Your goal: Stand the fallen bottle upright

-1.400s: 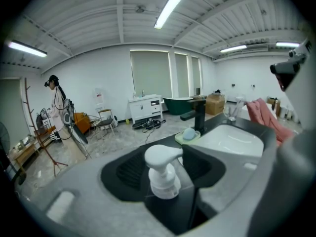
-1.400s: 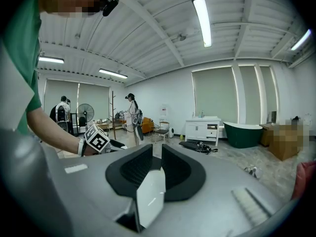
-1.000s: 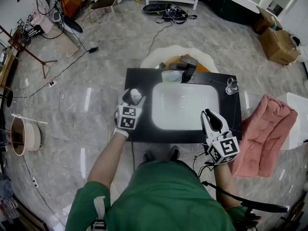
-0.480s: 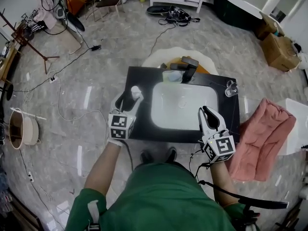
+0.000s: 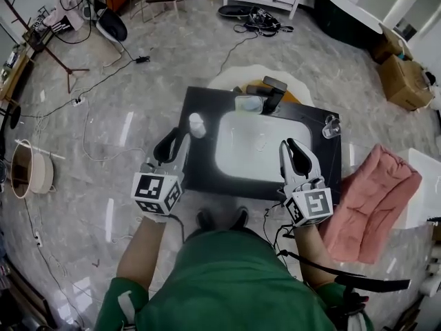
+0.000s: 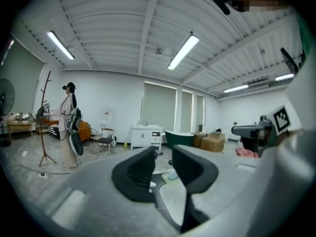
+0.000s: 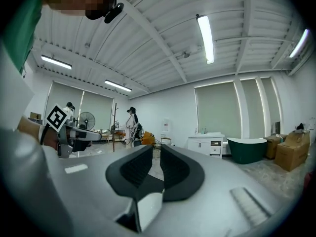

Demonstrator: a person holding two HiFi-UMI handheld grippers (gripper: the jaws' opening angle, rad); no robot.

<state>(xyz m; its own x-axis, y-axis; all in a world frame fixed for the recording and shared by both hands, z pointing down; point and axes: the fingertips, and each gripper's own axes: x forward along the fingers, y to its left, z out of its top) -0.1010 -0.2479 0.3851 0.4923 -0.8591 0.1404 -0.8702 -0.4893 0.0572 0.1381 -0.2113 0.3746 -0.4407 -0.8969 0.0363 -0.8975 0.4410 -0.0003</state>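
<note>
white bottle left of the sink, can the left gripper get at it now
Probably yes: the white bottle stands just ahead of the left gripper, nothing between them; its jaws, just closing, hold nothing.

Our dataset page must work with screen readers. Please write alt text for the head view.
Seen from above, a white bottle stands upright on a black counter, left of its white basin. The person's left gripper is held at the counter's left edge, its fingers just closing with nothing between them; the right gripper hovers at the front right.
</note>
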